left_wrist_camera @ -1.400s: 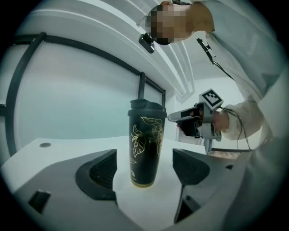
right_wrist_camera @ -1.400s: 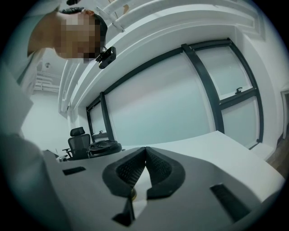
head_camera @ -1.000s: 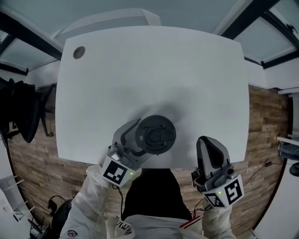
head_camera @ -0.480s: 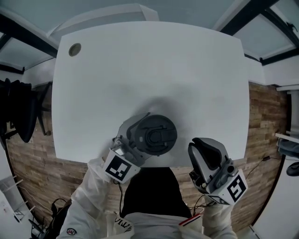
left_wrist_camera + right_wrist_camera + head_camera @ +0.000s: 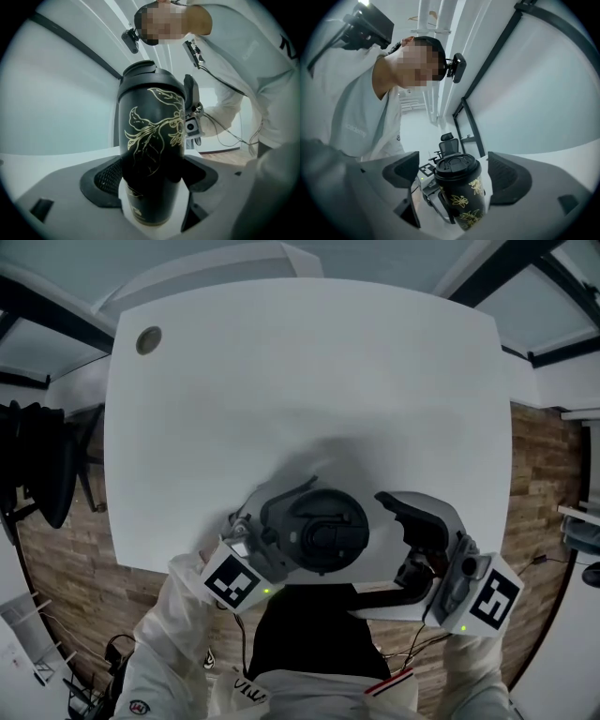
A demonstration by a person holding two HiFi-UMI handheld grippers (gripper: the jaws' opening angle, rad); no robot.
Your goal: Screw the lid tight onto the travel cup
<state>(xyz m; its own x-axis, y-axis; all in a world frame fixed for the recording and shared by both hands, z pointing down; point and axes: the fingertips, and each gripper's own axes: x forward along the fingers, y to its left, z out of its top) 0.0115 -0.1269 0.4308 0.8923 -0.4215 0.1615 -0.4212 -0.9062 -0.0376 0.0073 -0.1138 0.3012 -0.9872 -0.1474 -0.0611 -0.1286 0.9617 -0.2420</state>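
- The left gripper [image 5: 151, 187] clamps the travel cup [image 5: 152, 136] upright at the table's [image 5: 300, 381] 6 o'clock edge.
- The right gripper [image 5: 377, 549], at the cup's 3 o'clock, is opening wide. Nothing is between its jaws, and the lid [image 5: 323, 529] is just ahead.
- Likely step: approaching to tighten. Next, the jaws need to close squarely on the lid and twist.

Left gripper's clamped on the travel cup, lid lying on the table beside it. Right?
No. The lid sits on top of the travel cup, as the right gripper view shows. The left gripper does clamp the travel cup.
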